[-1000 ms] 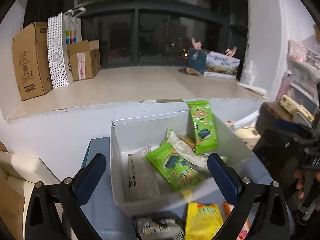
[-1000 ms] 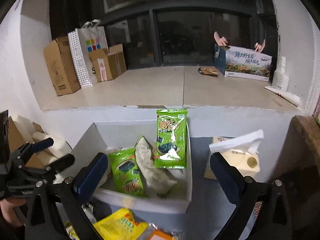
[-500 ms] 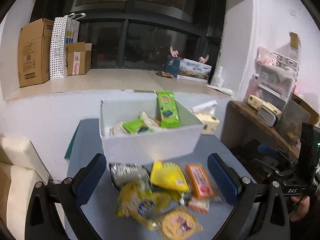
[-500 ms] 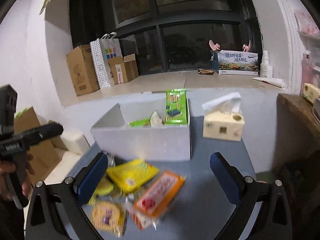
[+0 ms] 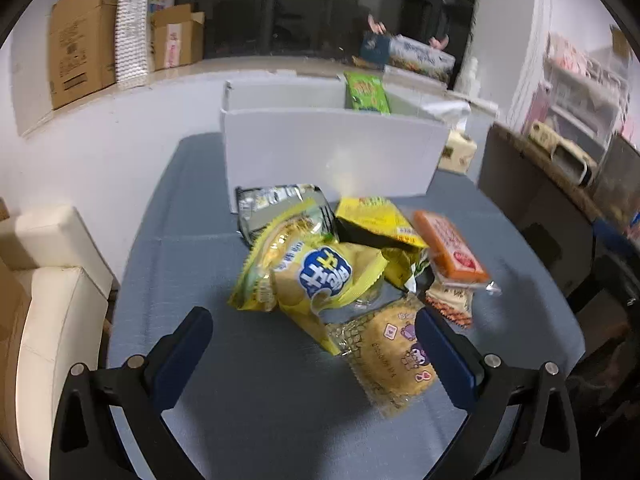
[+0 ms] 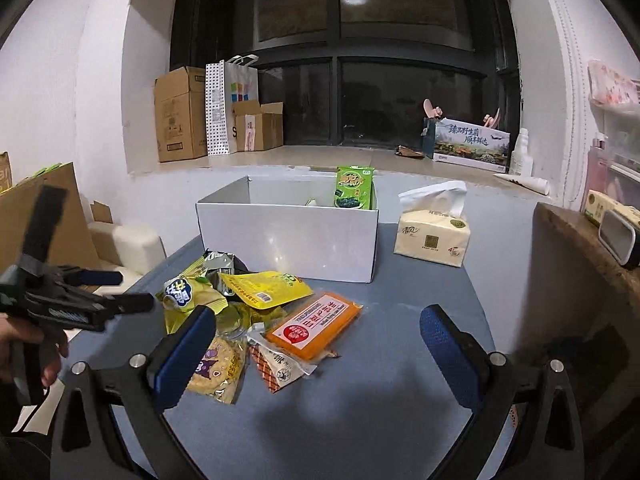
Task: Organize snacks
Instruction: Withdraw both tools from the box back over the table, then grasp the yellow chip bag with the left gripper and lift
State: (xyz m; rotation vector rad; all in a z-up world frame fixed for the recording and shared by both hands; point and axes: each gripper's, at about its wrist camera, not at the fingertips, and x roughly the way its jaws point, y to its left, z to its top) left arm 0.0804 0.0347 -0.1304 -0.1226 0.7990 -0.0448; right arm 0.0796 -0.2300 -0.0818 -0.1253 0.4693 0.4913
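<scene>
A white box stands at the back of the grey-blue table, with a green seaweed packet upright inside. In front of it lies a heap of snacks: a yellow chip bag, a yellow pouch, an orange packet, a round cookie pack and a dark silver packet. My left gripper hangs open over the heap's near edge, empty. My right gripper is open and empty, low above the heap; the left gripper shows at its left.
A tissue pack stands right of the box. A wooden shelf runs along the right edge of the table. A cream cushioned seat sits to the left. Cardboard boxes and a paper bag stand on the window ledge.
Both grippers have pulled back from over the box and now sit lower, in front of the snack heap. Both stayed open and empty.
</scene>
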